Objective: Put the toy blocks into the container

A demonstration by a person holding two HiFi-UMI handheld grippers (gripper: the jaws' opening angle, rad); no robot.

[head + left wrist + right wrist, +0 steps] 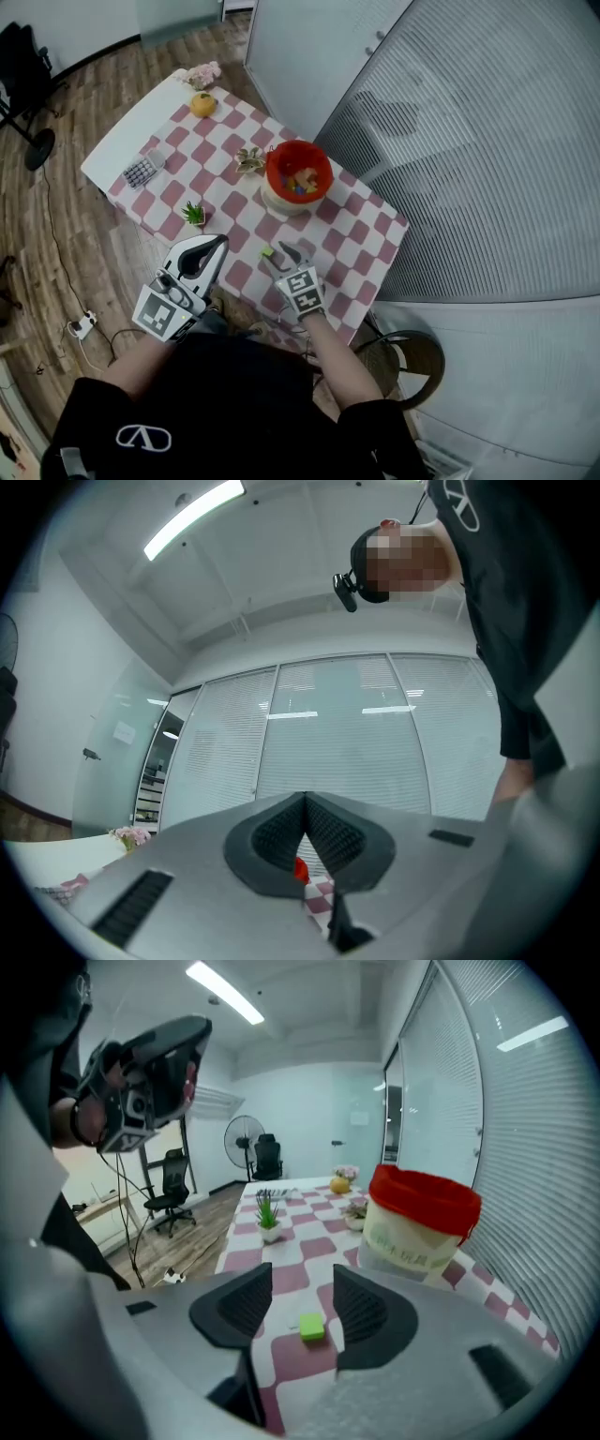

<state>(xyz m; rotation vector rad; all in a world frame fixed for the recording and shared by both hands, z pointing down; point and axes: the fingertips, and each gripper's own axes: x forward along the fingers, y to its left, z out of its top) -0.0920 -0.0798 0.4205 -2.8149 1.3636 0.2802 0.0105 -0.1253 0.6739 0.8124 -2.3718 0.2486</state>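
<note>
**Green block framed by my right gripper's jaws**

The green block (312,1327) lies on a pink square of the checked tablecloth (366,244), near the table's near edge. My right gripper (300,1293) is tilted down at it with its jaws released and apart. The block shows in the gap between them, and neither pad touches it.

The container (417,1227), a cream tub with a red rim, stands farther off and to the right of the block. From the head view, several coloured blocks (300,181) already lie inside it.

A small potted plant (268,1215) stands to the far left of the block, and an orange (202,104) sits at the far end.

My left gripper (305,803) hangs at the near left, off the table's edge. Its jaws are clenched tip to tip on nothing.
</note>
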